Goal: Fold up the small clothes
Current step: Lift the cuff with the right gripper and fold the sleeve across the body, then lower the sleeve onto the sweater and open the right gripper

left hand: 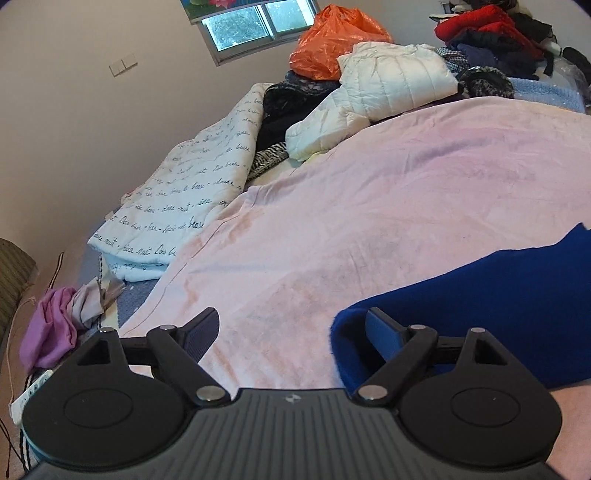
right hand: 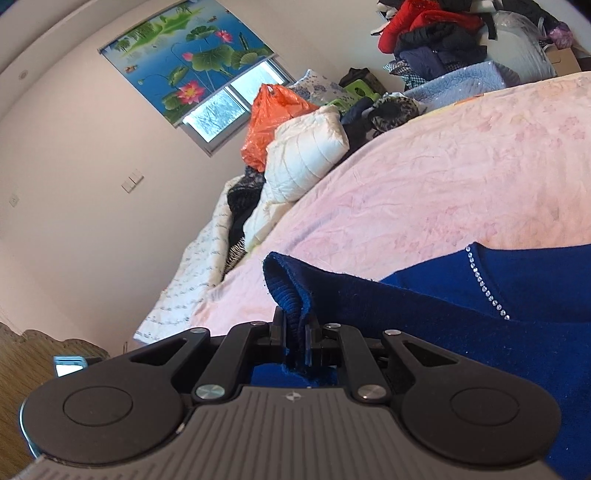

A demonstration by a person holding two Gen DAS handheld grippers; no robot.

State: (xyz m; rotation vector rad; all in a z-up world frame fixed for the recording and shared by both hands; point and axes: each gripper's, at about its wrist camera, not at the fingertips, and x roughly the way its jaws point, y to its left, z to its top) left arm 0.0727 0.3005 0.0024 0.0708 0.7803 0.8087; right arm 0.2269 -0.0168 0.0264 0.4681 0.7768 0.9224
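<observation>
A royal-blue knit garment (left hand: pixel 498 306) lies on the pink bedspread (left hand: pixel 369 206) at the lower right of the left wrist view. My left gripper (left hand: pixel 291 328) stands open over the spread, its right finger (left hand: pixel 384 332) resting on the garment's rounded edge, nothing pressed between the pads. In the right wrist view the same blue garment (right hand: pixel 461 332), with a line of rhinestones (right hand: pixel 487 291), fills the lower right. My right gripper (right hand: pixel 295 332) is shut on a ribbed fold of it (right hand: pixel 288 291), which sticks up between the fingers.
At the far side of the bed lie a white puffer jacket (left hand: pixel 391 85), an orange plastic bag (left hand: pixel 336 40), a script-printed quilt (left hand: pixel 192 192) and a heap of dark and red clothes (left hand: pixel 491 33). Purple cloth (left hand: pixel 51 328) lies off the bed's left edge.
</observation>
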